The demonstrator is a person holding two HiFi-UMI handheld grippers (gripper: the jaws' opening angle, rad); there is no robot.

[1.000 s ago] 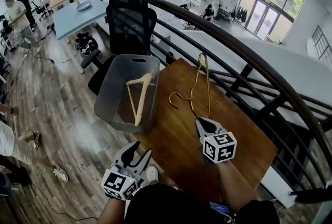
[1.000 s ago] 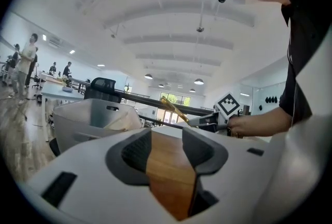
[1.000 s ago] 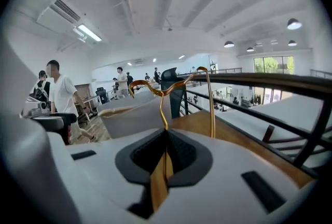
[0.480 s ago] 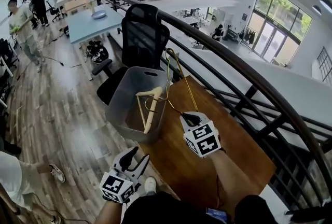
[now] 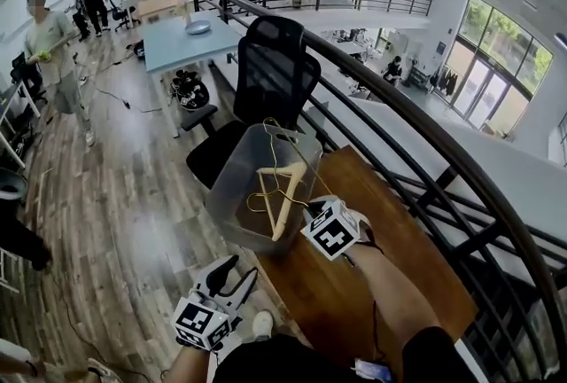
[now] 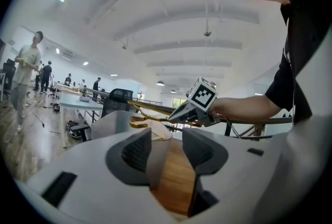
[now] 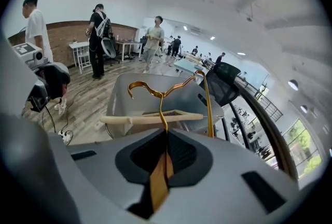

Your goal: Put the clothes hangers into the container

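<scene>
My right gripper (image 5: 312,211) is shut on a thin gold wire hanger (image 5: 280,161), which hangs over the open grey container (image 5: 232,173). In the right gripper view the wire (image 7: 161,94) runs straight out from between the closed jaws, with its hook above the container (image 7: 124,88). A wooden hanger (image 5: 285,195) lies inside the container and shows as a pale bar (image 7: 150,118) across it. My left gripper (image 5: 241,268) is held low at the near left, open and empty. In its own view its jaws (image 6: 166,140) point at the table, the container (image 6: 111,122) and the right gripper (image 6: 179,114).
The container stands at the far left end of a wooden table (image 5: 354,284). A black mesh office chair (image 5: 279,62) is just behind it. A dark curved railing (image 5: 425,133) runs along the table's right side. Several people stand on the wooden floor at the back left.
My right gripper has carried the gold hanger left and away from me, from above the table to over the container, and has rolled. The left gripper has shifted slightly.
</scene>
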